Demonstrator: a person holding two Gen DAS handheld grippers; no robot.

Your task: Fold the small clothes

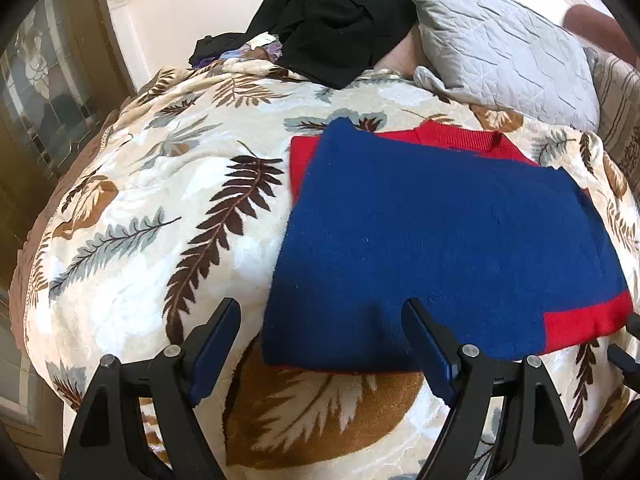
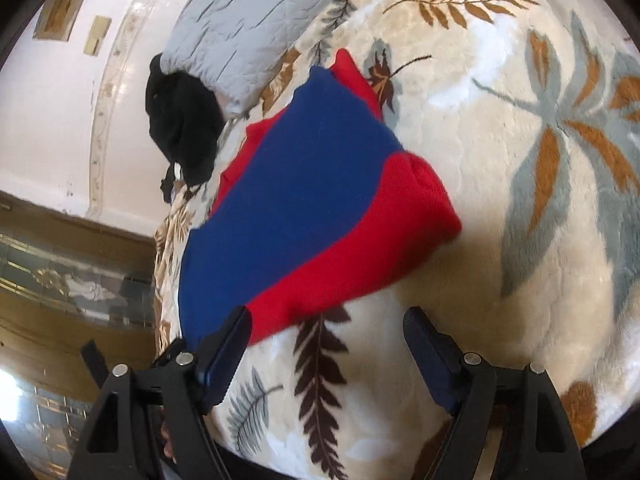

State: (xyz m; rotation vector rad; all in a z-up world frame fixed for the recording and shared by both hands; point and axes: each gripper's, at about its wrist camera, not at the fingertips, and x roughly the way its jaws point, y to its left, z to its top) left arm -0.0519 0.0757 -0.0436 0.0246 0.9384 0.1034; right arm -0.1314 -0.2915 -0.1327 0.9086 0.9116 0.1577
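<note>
Two grippers, both wide open and empty, over the leaf-print blanket (image 1: 132, 208). The blue-and-red sweater (image 1: 440, 248) lies folded on it, just ahead of the left gripper (image 1: 324, 344) and right gripper (image 2: 326, 344). Risk: a careless pinch grabs plush blanket too, dragging the fold crooked. Only the right view shows the red fold edge bulging; only the left shows the red collar (image 1: 460, 140).

left wrist cam: looks steeply down along its fingers, close over bed's near edge, facing pillow (image 1: 492, 52) end | right wrist cam: tilted, rolled, low, close at sweater's (image 2: 296, 200) red corner | shared: sweater (image 1: 440, 240), leaf blanket (image 1: 160, 208), pillow (image 2: 248, 20), black clothes (image 1: 340, 12)
</note>
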